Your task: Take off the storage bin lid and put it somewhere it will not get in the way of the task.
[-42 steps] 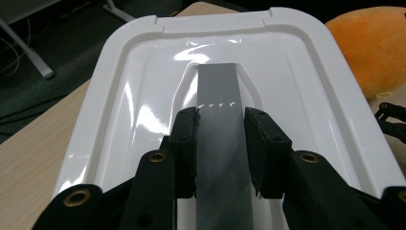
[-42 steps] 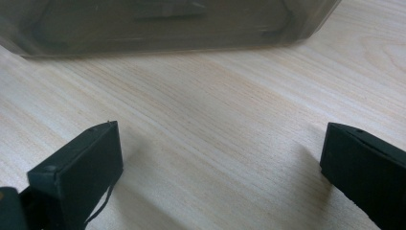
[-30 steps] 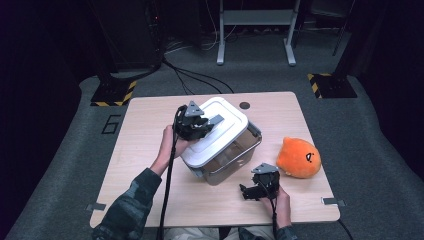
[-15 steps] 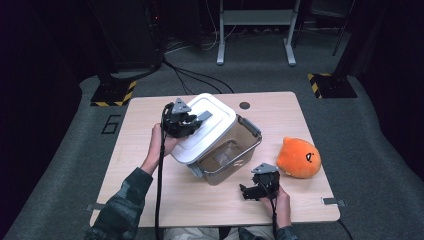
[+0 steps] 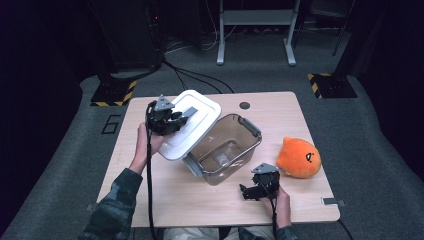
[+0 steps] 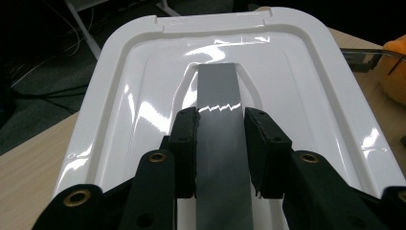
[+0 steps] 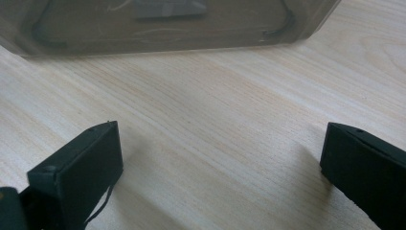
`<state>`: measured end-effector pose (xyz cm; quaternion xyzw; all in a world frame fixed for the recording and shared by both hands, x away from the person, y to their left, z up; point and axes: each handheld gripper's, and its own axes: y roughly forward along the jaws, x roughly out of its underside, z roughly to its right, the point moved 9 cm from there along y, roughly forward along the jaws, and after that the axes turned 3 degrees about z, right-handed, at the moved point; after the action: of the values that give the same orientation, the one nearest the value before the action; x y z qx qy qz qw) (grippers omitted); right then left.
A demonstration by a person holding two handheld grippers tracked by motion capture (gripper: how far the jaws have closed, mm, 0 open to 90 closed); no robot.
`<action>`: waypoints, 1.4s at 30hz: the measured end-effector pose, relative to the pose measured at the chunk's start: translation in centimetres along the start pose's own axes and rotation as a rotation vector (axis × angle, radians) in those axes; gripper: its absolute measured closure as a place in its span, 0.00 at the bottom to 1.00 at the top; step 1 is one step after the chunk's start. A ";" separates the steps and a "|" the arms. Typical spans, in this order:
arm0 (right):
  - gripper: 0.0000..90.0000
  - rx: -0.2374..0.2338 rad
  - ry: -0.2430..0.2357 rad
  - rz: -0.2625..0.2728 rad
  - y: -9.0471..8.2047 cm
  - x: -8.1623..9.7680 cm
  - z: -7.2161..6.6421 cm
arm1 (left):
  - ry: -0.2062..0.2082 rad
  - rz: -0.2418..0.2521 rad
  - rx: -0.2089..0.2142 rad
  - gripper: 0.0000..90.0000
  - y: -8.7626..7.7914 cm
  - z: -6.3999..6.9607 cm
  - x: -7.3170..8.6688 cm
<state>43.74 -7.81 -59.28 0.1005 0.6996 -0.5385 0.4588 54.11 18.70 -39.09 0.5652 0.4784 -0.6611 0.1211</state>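
Lids: one, white point(image 5: 192, 123)
Clear bins: one point(image 5: 225, 149)
Orange plush toys: one point(image 5: 299, 158)
Hand-held grippers: two, left hand-held gripper point(image 5: 187, 113) and right hand-held gripper point(image 5: 245, 192)
Worktops: one point(image 5: 280, 115)
Grey handles on the lid: one point(image 6: 221, 124)

Left tool point(image 5: 176, 119) holds white lid point(image 5: 197, 120) tilted beside open clear bin point(image 5: 225, 149).

- Grey carpet floor point(image 5: 380, 150) surrounds a pale wooden surface point(image 5: 210, 200).
- Black cables point(image 5: 195, 77) trail across it.
- Yellow-and-black hazard-striped bases point(image 5: 112, 93) flank a grey metal stand point(image 5: 255, 30); the room beyond lies dark.
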 end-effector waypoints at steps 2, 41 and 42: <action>0.00 0.000 -0.002 0.002 0.0 0.0 0.0 | -0.004 -0.003 -0.009 0.74 -0.2 -0.4 0.2; 0.00 -0.002 -0.006 0.002 0.0 0.0 0.0 | -0.110 -0.046 -0.169 0.74 -2.4 -7.9 4.6; 0.00 -0.002 -0.006 0.002 0.0 0.0 0.0 | -0.113 -0.049 -0.172 0.74 -2.4 -8.0 4.8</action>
<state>43.77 -7.80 -59.28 0.0994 0.6986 -0.5377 0.4614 55.91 27.89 -41.26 0.5027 0.5395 -0.6512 0.1796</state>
